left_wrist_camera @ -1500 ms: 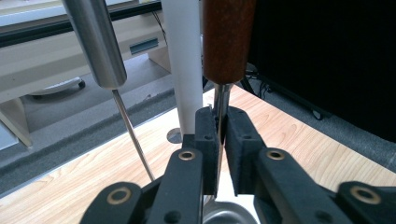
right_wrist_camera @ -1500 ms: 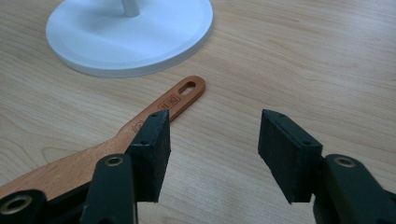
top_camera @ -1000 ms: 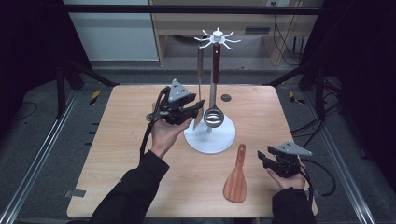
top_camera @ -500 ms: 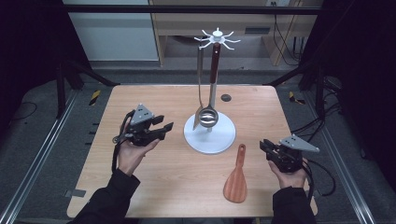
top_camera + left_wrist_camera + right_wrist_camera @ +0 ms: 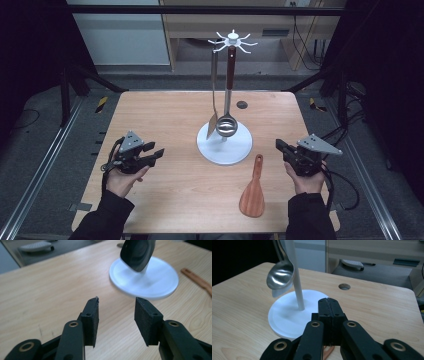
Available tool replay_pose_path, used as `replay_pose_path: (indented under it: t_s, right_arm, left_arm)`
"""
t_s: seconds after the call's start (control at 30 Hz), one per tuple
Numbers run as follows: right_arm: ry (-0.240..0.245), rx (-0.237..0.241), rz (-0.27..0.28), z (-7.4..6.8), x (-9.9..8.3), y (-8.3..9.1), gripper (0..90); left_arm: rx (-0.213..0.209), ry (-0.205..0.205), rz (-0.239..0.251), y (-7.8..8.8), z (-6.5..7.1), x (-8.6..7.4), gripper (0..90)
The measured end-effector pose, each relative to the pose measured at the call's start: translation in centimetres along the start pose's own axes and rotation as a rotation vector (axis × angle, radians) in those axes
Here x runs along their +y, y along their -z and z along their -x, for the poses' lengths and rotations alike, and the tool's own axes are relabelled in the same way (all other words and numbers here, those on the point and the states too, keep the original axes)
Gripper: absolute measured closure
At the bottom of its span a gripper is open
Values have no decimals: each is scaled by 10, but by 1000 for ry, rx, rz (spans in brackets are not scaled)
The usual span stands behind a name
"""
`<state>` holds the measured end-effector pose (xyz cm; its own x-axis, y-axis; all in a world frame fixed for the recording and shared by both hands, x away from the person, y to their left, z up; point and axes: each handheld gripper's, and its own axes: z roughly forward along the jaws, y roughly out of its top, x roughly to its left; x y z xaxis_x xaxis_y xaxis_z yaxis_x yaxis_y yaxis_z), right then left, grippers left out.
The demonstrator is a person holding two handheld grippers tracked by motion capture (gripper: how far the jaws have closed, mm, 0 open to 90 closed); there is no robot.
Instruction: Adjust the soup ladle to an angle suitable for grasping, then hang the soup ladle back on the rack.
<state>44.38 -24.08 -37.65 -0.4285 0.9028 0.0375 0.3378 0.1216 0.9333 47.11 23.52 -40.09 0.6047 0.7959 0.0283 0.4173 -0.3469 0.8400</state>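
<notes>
- The left gripper (image 5: 159,154) has its jaws spread with only bare wood between the pads (image 5: 93,317); nothing is held.
- The right gripper (image 5: 279,145) has its jaws pressed flat together, pad against pad, and they have just been closing on nothing.
- In the right gripper view a sliver of the wooden spatula (image 5: 327,351) peeks out below the shut jaws.
- The wooden spatula (image 5: 253,188) lies flat on the table (image 5: 165,115) between the two grippers, nearer the right one, just in front of the white round base (image 5: 235,150) and apart from it.
- Its long axis runs nearly straight away from the person: broad blade toward the near edge, narrow handle toward the base, leaning slightly right.
- The utensil stand (image 5: 231,39) rises from that base; from its hooks hang a metal ladle (image 5: 226,125) with a dark red handle and a thin metal turner (image 5: 213,120), both upright, ends just above the base.
- In the left gripper view the ladle's bowl (image 5: 137,253) hangs over the base, between that gripper and the spatula's handle (image 5: 197,281).
- A small round hole (image 5: 242,104) sits in the tabletop behind the stand.
- The left hand (image 5: 125,175) grips its tool from beneath, jaws aimed right toward the base.
- The right hand (image 5: 305,177) holds its tool with jaws aimed left, level with the spatula's handle tip and well apart from it.
</notes>
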Motion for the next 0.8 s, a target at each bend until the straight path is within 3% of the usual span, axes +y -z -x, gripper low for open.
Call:
replay_pose_path:
  t_s: [0.13, 0.3, 0.8]
  right_arm:
    - [-4, 7, 24, -4, 14, -1, 900]
    - [3, 11, 73, -10, 40, -3, 898]
    - [21, 23, 179, -27, 99, -14, 898]
  left_arm:
    - [32, 19, -33, -2, -6, -20, 539]
    - [36, 40, -77, -6, -13, -43, 509]
    - [49, 121, -95, -8, -21, -58, 466]
